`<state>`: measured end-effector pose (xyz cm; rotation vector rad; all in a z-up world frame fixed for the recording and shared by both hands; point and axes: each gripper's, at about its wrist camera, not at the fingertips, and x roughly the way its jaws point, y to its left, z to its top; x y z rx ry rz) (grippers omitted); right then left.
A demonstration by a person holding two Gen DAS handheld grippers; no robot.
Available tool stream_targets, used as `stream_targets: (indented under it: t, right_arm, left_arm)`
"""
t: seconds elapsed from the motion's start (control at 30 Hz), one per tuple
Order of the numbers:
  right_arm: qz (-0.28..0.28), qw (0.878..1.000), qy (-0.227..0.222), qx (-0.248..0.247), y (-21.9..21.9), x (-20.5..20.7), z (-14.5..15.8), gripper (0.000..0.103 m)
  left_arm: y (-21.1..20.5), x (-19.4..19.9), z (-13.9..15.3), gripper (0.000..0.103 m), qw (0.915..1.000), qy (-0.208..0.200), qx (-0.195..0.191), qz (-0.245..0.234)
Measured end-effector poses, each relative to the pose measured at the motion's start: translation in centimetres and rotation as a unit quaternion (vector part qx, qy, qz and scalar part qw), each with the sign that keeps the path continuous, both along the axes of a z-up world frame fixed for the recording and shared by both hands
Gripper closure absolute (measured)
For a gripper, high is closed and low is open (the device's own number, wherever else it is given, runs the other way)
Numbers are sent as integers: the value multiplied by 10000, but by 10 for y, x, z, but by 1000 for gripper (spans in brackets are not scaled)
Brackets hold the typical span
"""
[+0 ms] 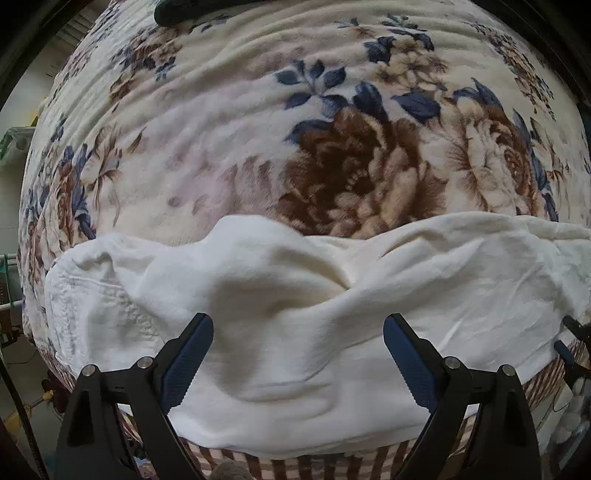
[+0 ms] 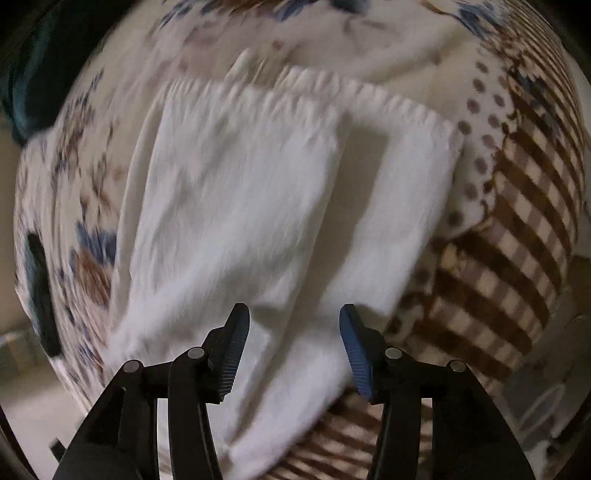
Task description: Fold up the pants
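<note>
White pants (image 1: 295, 295) lie rumpled across the near edge of a floral blanket (image 1: 258, 129). My left gripper (image 1: 298, 326) is open, its fingers spread wide just above the wrinkled cloth, holding nothing. In the right wrist view, which is motion-blurred, the pants (image 2: 240, 203) lie lengthwise with the gathered elastic waistband (image 2: 306, 92) at the far end and one layer folded over the other. My right gripper (image 2: 294, 319) is open above the near end of the pants, empty. The other gripper's fingers (image 1: 576, 332) show at the right edge of the left wrist view.
The blanket has a brown checked border (image 2: 517, 240) along its near and right edge. A dark green object (image 1: 173, 14) lies at the blanket's far side. Floor and clutter (image 1: 14, 147) show beyond the left edge.
</note>
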<state>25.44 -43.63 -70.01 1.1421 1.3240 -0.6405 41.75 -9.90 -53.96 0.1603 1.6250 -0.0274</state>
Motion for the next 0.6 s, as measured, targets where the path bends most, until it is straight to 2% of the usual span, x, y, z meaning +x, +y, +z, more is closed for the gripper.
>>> stream_targets:
  t: [0.07, 0.1, 0.13, 0.17, 0.2, 0.27, 0.33, 0.4, 0.53, 0.6]
  right_arm:
    - [-155, 9998, -95, 56, -15, 4, -14, 49]
    - [-226, 9996, -172, 16, -19, 8, -18, 53]
    - [-225, 9995, -214, -78, -25, 10, -20, 64]
    - [-173, 9992, -218, -275, -28, 12, -18, 92]
    - [-78, 9987, -161, -467, -28, 15, -15, 98]
    - [-97, 9948, -290, -974, -28, 13, 10, 101]
    - [-63, 9909, -448, -1267, -25, 5, 36, 101]
    - [-146, 9890, -449, -1403, -28, -7, 48, 101]
    - [-227, 9928, -230, -1151, -50, -23, 30, 101]
    - [-6, 9966, -36, -827, -59, -20, 11, 101]
  left_arm:
    - [-7, 3, 2, 9, 10000, -57, 9, 26]
    - [-13, 5, 3, 9, 9999, -90, 13, 43]
    - [-18, 7, 4, 9, 9999, -105, 18, 59]
    - [-22, 8, 5, 9, 9999, -118, 21, 88]
    - [-23, 12, 8, 9, 9999, -113, 15, 111]
    - [-29, 14, 10, 9, 9998, -107, -34, 172]
    - [-33, 16, 13, 9, 9998, -139, -62, 148]
    - [-38, 15, 14, 9, 9998, -175, -39, 64]
    - [-46, 7, 13, 9, 9998, -171, -23, -48]
    - [-46, 2, 11, 9, 9999, -145, -15, -37]
